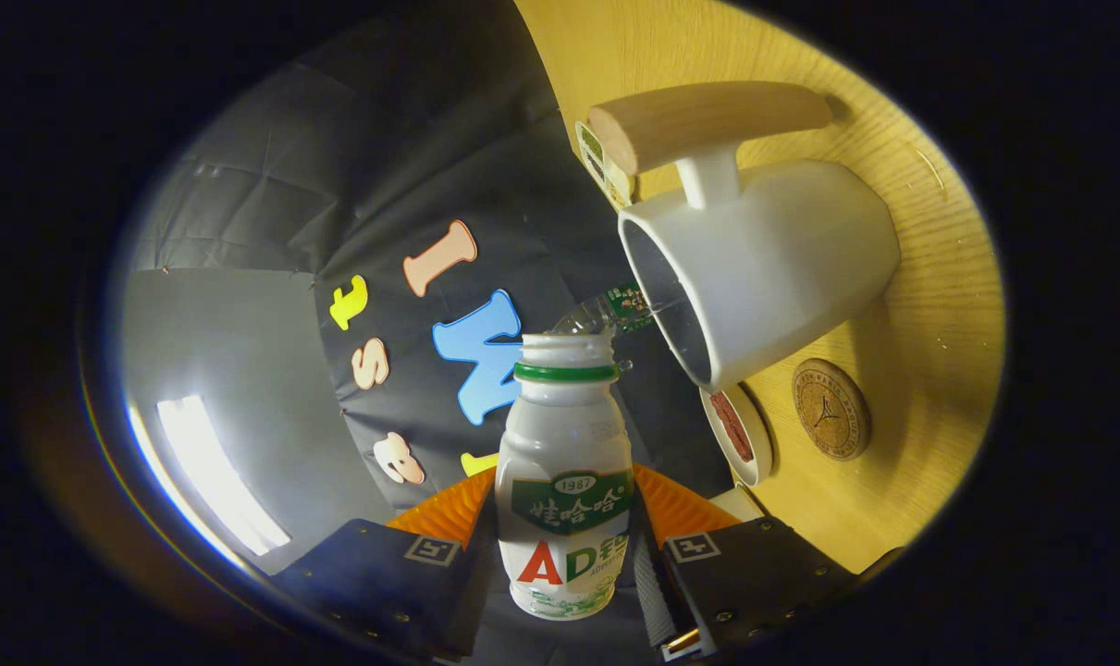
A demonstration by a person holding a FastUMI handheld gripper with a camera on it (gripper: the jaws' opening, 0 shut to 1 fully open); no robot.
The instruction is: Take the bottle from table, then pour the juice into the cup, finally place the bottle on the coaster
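While the whole scene reads rolled sideways, the gripper (pixel 564 532) is tilted over with the bottle (pixel 564 490), so the pour step looks to be in hand. Bottle is clamped between the two fingers (pixel 439 513), one pressing each side of the body around the label. Jaws closed down to bottle width, not spread further. Cap is off, open mouth with the green neck ring points ahead of the fingers.

White cup (pixel 763 268) with a wooden handle (pixel 707 120) stands on the wooden table (pixel 939 277), just beyond the bottle mouth and off to one side. Bottle mouth is near the cup rim but apart from it, not over the opening yet as far as I can tell. No stream of juice visible; liquid level in the bottle can't be made out.

Round cork coaster (pixel 830 409) lies on the table near the cup base, bare. A small round lidded tin (pixel 740 433) sits between it and the booth wall.

Next move, my guess: bring the mouth over the cup opening and tip further, keeping the squeeze firm so the smooth plastic doesn't slip. Then upright it and carry it to the coaster.
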